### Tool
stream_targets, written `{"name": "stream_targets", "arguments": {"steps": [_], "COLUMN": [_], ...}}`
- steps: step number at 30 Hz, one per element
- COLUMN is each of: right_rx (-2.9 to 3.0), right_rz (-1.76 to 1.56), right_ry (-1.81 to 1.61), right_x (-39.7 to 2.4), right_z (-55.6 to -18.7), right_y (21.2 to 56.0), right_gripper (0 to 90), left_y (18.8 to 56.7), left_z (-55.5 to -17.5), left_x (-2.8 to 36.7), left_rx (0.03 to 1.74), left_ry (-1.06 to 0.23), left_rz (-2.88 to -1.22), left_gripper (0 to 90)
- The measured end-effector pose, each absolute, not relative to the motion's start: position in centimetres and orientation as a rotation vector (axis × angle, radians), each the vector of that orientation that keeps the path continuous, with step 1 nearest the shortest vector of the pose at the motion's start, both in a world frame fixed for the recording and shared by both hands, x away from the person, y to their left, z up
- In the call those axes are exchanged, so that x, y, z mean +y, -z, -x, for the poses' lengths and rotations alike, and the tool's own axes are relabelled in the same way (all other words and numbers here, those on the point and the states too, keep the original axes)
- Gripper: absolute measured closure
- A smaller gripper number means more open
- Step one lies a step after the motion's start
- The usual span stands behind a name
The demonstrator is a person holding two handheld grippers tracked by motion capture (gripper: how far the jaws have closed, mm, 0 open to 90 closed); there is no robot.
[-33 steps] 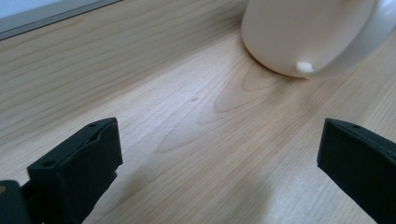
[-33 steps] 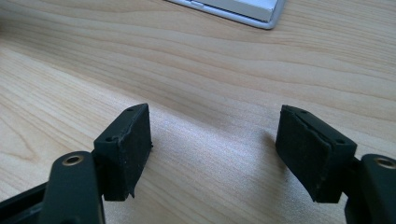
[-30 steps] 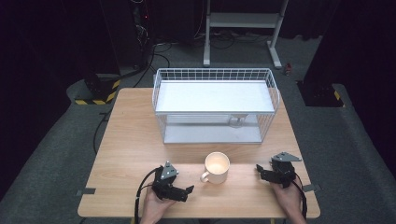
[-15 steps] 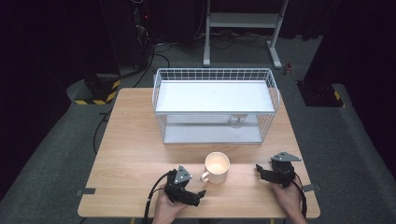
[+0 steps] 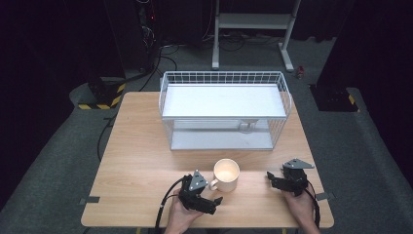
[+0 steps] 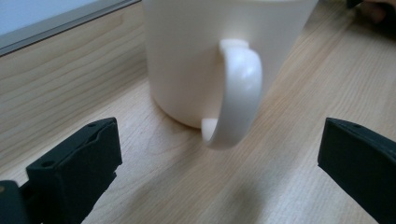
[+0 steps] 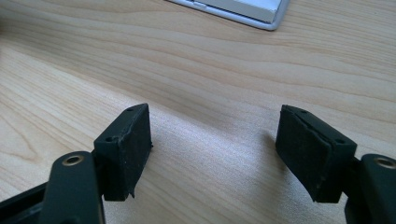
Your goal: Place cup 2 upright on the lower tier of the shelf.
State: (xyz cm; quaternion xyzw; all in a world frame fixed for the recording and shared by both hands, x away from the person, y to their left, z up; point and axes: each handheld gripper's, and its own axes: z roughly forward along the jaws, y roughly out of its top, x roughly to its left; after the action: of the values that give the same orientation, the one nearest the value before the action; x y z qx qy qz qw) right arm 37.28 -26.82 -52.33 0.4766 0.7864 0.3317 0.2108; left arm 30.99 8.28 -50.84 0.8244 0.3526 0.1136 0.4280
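wood-grain counter [image 5: 141, 146] carries everything here, pale and planked, and both grippers sit along its near edge. beyond the two grippers, toward the far side, stands a white wire basket [image 5: 224, 78] with a flat white shelf [image 5: 221, 101] set across it, well apart from either gripper.

just ahead of the left gripper [image 5: 213, 201] stands a cream mug [image 5: 226, 174], upright on the counter, its mouth open to the high view. between the mug and the left gripper juts the mug's handle [image 6: 236, 93], turned straight toward that gripper; in the left gripper view the handle sits between the lines of the two black jaws but farther out, with bare counter separating it from the pads. those jaws stand wide apart and grip nothing.

the right gripper [image 5: 271, 178] lies on the other side of the mug, near it but not touching, held low over the counter. its jaws are apart as well, with only wood between the pads [image 7: 133, 149], and a corner of the basket's base shows ahead of them.
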Motion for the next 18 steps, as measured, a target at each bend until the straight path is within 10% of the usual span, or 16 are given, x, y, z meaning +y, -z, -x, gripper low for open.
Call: {"name": "stream_targets", "arguments": {"steps": [18], "right_rx": [2.181], "right_rz": [-1.331], "right_ry": [-0.92], "right_x": [-26.9], "right_z": [-37.1], "right_y": [52.3], "right_gripper": [26.7], "left_y": [49.6], "left_z": [-31.8], "left_x": [6.9], "left_rx": [0.889], "left_ry": [-0.32], "left_rz": [-2.01], "left_gripper": [0.0]}}
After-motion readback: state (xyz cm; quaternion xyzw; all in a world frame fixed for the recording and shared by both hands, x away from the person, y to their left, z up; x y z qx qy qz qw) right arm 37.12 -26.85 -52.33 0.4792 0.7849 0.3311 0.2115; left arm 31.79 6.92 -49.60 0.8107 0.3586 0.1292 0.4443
